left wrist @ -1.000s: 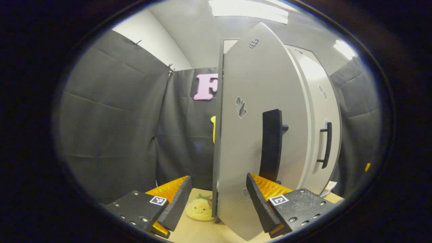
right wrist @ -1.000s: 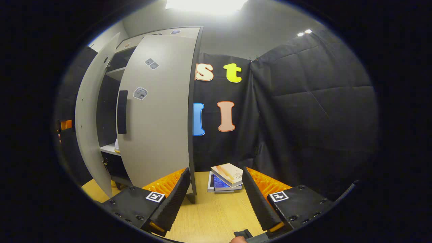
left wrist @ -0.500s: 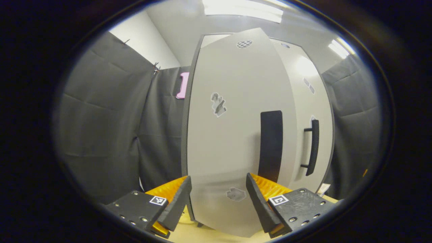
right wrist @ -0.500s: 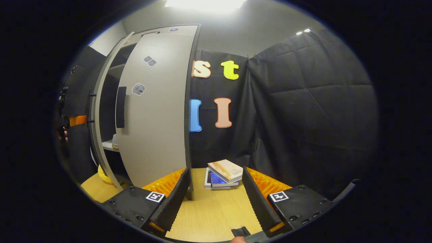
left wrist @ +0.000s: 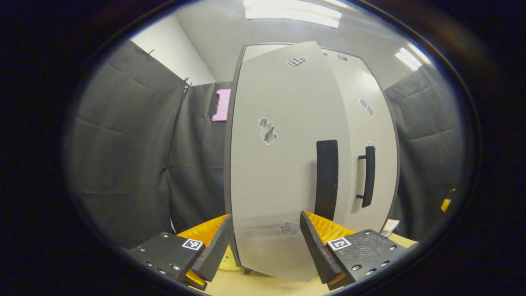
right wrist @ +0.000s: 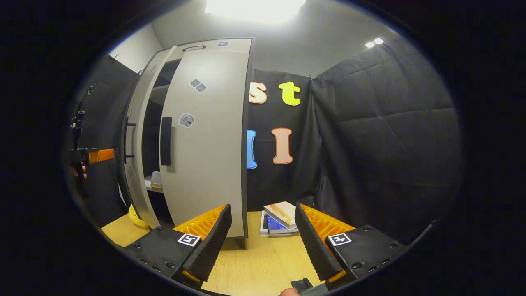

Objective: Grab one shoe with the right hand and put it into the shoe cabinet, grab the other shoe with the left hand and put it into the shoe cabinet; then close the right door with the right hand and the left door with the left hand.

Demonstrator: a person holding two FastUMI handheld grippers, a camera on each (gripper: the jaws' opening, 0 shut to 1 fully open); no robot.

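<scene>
- Black cloth walls a booth with a wooden floor [right wrist: 263, 263].
- The cabinet [left wrist: 361, 82] stands ahead; in the right gripper view a shoe [right wrist: 156, 179] sits on a shelf inside.
- The left door [left wrist: 283, 164] is ajar; the right door [right wrist: 205, 144] is nearly shut.
- The left gripper [left wrist: 263, 242] is wide open, close to the left door.
- The right gripper [right wrist: 263, 242] is wide open, empty.
- Books [right wrist: 279, 216] lie beside the cabinet.

A light wooden table [right wrist: 263, 263] fills the lower middle of the right gripper view, carrying the grey shoe cabinet [right wrist: 205, 139] at left, stacked books [right wrist: 279, 217] at centre, and a yellow plush toy [right wrist: 135, 217] at lower left.
</scene>
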